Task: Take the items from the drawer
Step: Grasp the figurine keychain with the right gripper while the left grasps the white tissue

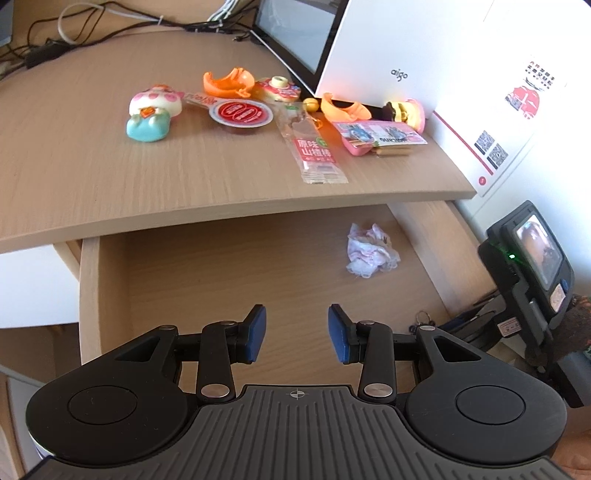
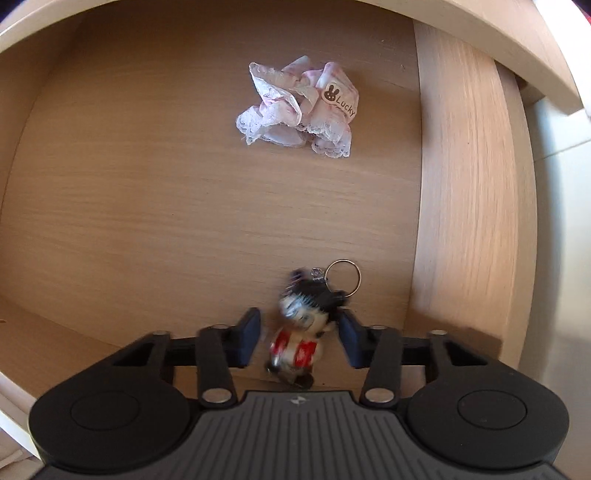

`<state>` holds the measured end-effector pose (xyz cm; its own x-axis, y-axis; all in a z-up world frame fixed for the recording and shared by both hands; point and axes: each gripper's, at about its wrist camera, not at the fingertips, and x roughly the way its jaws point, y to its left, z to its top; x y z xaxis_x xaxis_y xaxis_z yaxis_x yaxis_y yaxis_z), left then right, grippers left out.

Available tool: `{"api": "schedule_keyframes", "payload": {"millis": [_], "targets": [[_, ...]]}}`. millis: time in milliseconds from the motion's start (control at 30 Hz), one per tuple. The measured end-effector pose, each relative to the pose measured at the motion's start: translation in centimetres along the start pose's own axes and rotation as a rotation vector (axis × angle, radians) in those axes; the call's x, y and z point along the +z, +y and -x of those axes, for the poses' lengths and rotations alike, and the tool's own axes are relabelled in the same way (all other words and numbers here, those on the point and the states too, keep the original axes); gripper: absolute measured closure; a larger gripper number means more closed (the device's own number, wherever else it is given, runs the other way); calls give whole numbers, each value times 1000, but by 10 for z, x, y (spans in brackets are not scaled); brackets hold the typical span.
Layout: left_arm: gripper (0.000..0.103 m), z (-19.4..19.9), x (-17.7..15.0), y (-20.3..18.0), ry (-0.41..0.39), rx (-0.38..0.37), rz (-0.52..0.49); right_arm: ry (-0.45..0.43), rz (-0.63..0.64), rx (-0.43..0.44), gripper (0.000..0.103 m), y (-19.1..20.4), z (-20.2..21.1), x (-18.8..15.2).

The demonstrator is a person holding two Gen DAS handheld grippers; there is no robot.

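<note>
The wooden drawer [image 1: 90, 288] stands pulled out below the desk top [image 1: 110, 166]. On its floor lies a crumpled pink-and-white lace cloth [image 1: 371, 251] [image 2: 299, 107] with a "Lucky" rabbit tag. A small keychain figure [image 2: 295, 350], black-haired with a red-and-white body and a metal ring [image 2: 345, 277], lies near the drawer's front right and looks blurred. My right gripper [image 2: 299, 338] is open around it; the right fingertip touches its head and the left one is apart. My left gripper [image 1: 297, 334] hovers open over the bare drawer floor, holding nothing.
The desk carries plush toys [image 1: 155, 110], orange plastic pieces [image 1: 229, 81], a jelly cup [image 1: 240, 114], a long snack packet [image 1: 314, 151] and a pink card pack [image 1: 380, 138]. A white box [image 1: 388, 55] and cables [image 1: 74, 29] stand behind. The right gripper's body [image 1: 528, 266] is at the drawer's right.
</note>
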<state>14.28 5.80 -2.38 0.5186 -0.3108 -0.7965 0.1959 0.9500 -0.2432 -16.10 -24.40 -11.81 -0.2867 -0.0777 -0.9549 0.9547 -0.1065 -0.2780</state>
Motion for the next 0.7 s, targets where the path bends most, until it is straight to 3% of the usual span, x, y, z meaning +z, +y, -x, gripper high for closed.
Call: {"api": "schedule_keyframes", "payload": {"millis": [300,500,700], "targets": [[62,-19,7,-11,48,-25,-54,-169,-105,140,71,-13,37,-32],[62,-55,30,-49,49,-57,-210,-218,-134,134,71,-17,52,-47],[62,-85,27,-70,97,-54,-280,-266,-155,140,71,-25,57,-67]]}}
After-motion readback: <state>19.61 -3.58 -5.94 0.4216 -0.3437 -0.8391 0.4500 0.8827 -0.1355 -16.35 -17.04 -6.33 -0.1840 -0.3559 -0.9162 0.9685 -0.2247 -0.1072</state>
